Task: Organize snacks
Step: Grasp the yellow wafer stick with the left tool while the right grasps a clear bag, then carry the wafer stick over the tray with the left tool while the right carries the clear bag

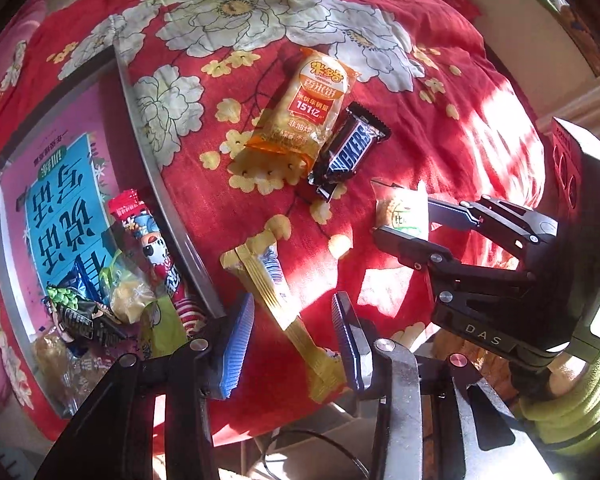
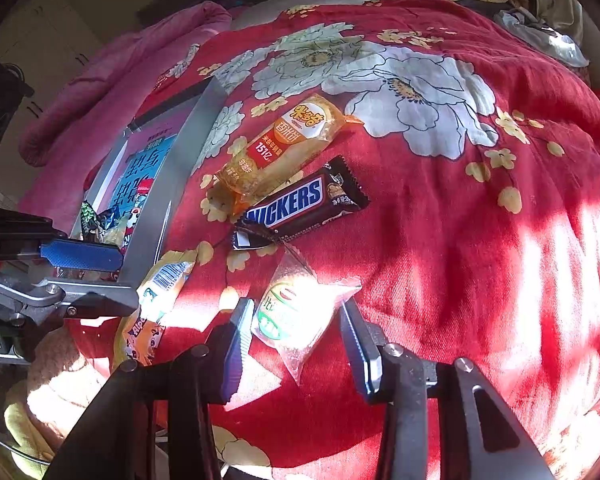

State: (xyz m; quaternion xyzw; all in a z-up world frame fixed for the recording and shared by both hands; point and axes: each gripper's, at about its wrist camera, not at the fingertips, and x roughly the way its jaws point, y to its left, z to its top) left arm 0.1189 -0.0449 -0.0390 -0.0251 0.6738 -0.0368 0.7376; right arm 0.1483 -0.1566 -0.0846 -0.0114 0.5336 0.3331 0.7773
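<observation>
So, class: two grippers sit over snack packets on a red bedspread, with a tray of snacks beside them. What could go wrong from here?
1. The left gripper only straddles the long yellow packet; its pads aren't pressing, so closing off-centre might let the thin packet swing or slip.
2. The right gripper brackets the small clear packet; closing on the soft bedspread may pinch cloth too.
3. The grippers are close together and could collide.
</observation>
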